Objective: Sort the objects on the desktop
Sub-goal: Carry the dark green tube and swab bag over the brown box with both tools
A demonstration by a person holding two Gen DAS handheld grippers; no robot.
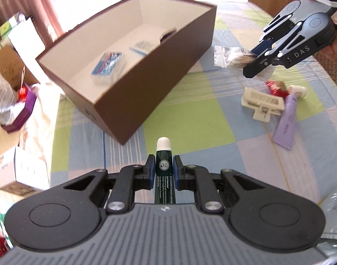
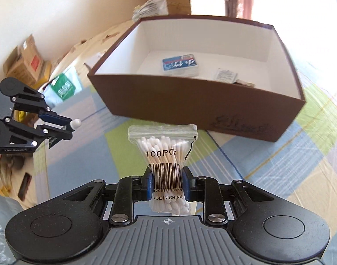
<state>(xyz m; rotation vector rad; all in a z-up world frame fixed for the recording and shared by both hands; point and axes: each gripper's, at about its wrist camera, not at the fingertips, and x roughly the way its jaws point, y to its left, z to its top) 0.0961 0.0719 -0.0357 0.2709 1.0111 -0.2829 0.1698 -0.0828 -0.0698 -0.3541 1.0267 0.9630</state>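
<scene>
Left tool (image 1: 164, 172) clenched on a dark green tube (image 1: 164, 170), white cap pointing forward toward the brown box (image 1: 146, 84), tube held above the checked cloth of the table (image 1: 190, 114) just short of the box's near corner. Right tool (image 2: 167, 185) clamped across the barcoded middle of a clear bag of cotton swabs (image 2: 163, 152), zip edge forward, bag raised in front of the box's near wall. Box open-topped, white inside, resting on the table; inside on its floor a blue-labelled packet (image 2: 180, 65), a small white printed sachet (image 2: 226, 75) to the right of it, and a dark item at the near wall, too hidden to identify. To the right of the box on the table, seen from the left wrist: a cream plastic clip (image 1: 262, 102), a lilac tube (image 1: 286, 128) touching it, a red tube (image 1: 276, 87) with white cap behind. Beyond the box, cardboard cartons and bags, blurred.
</scene>
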